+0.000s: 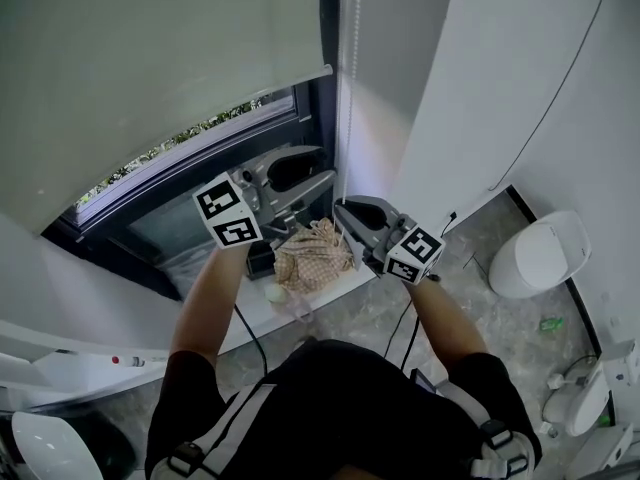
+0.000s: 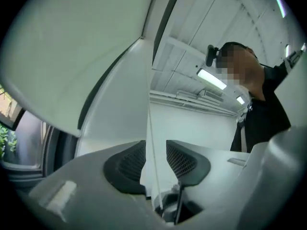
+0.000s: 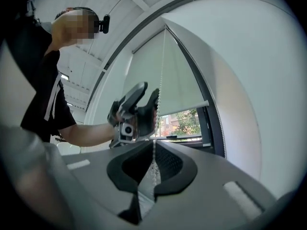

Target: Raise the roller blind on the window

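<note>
The pale roller blind point(image 1: 150, 58) hangs over the upper window, its bottom bar partway down the glass. Its white bead chain point(image 1: 352, 78) drops along the frame's right side. In the left gripper view the chain point(image 2: 149, 128) runs through my left gripper point(image 2: 156, 159), whose pads stand apart with a gap either side: open. My left gripper point(image 1: 325, 168) is the higher one, at the chain. Just below it, my right gripper point(image 1: 341, 214) is shut on the bead chain point(image 3: 153, 163), which is pinched between the dark pads of my right gripper point(image 3: 153, 157). Above them the left gripper point(image 3: 150, 91) shows.
A checked cloth point(image 1: 312, 253) lies bunched on the low sill under both grippers, a small pale ball point(image 1: 274, 293) beside it. A white bin point(image 1: 540, 253) stands on the floor at right. The white wall point(image 1: 470, 88) flanks the chain closely.
</note>
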`<action>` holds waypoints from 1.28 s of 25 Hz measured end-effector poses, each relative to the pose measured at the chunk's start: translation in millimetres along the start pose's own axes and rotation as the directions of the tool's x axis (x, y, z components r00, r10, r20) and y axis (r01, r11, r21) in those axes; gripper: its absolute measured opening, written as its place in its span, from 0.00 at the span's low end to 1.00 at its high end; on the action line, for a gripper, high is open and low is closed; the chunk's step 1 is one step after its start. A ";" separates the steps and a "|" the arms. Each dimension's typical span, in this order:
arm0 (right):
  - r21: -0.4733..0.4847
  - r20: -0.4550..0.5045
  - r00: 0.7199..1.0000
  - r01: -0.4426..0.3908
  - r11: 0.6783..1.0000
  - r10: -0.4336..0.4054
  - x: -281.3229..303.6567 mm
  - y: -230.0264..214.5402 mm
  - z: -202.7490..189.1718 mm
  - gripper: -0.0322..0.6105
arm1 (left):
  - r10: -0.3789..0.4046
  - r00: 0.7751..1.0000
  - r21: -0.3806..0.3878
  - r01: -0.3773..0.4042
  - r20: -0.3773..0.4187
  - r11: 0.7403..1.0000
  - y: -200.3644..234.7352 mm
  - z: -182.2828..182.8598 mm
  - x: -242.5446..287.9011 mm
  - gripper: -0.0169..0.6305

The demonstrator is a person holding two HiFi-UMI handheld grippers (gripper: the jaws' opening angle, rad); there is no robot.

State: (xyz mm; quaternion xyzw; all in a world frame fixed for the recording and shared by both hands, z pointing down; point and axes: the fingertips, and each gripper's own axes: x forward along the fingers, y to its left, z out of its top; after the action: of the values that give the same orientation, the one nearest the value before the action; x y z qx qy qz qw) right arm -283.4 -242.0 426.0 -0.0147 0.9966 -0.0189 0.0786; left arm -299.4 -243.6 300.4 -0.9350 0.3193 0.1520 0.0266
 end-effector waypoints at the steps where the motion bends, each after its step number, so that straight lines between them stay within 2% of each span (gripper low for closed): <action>1: 0.000 0.001 1.000 -0.001 1.000 0.001 -0.7 0.8 0.3 0.08 | -0.016 0.999 -0.010 0.016 0.030 1.000 -2.3 12.9 8.8 0.24; 4: 0.002 0.006 1.000 -0.005 1.000 0.005 -1.4 5.8 0.9 0.08 | -0.030 0.991 -0.053 0.037 0.129 0.998 -6.6 44.4 30.0 0.24; 6: 0.006 0.011 1.000 -0.007 1.000 0.007 -2.2 9.4 1.5 0.08 | -0.030 0.987 -0.052 0.039 0.159 0.998 -7.5 56.3 40.9 0.24; 9: 0.006 0.016 1.000 -0.012 1.000 0.012 -2.7 13.6 2.2 0.08 | -0.050 0.986 -0.027 0.055 0.158 0.998 -11.7 68.0 52.3 0.23; 10: 0.006 0.017 1.000 -0.013 1.000 0.013 -3.3 14.7 2.4 0.08 | -0.054 0.986 -0.016 0.057 0.157 0.998 -12.9 71.5 54.1 0.20; 12: 0.004 0.021 1.000 -0.013 1.000 0.013 -5.6 16.3 2.8 0.08 | -0.060 0.987 0.000 0.060 0.152 0.998 -14.0 75.1 55.8 0.06; 17: 0.001 0.020 1.000 -0.003 1.000 0.003 -16.4 17.8 2.2 0.08 | -0.046 0.988 0.009 0.045 0.145 0.999 -15.4 72.6 54.8 0.05; 20: -0.004 -0.035 0.999 0.003 1.000 -0.004 -23.2 19.8 -16.8 0.08 | -0.026 0.995 0.026 0.024 0.092 0.999 -14.9 52.4 55.5 0.05; 22: 0.012 -0.089 0.996 0.019 1.000 -0.018 -29.8 20.3 -40.7 0.08 | -0.004 0.999 0.004 0.004 0.053 1.000 -11.1 28.6 52.2 0.05; 27: 0.127 -0.259 0.966 0.047 0.991 -0.013 -49.6 28.4 -112.7 0.08 | 0.032 0.999 -0.114 -0.028 0.030 0.993 -9.6 -43.1 32.8 0.06; 30: 0.162 -0.339 0.941 0.068 0.984 -0.009 -59.4 33.4 -150.1 0.08 | 0.048 0.998 -0.225 -0.035 0.050 0.974 -11.5 -80.4 18.7 0.05; 32: 0.173 -0.389 0.921 0.075 0.982 -0.001 -65.3 36.1 -170.7 0.08 | 0.067 0.997 -0.248 -0.056 0.038 0.967 -13.9 -99.9 11.4 0.05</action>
State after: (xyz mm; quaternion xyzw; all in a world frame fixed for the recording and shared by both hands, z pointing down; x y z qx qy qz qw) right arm -246.7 -197.8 603.2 -0.0228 0.9859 -0.1153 -0.1193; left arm -255.8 -253.9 391.4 -0.9170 0.3260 0.2127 -0.0875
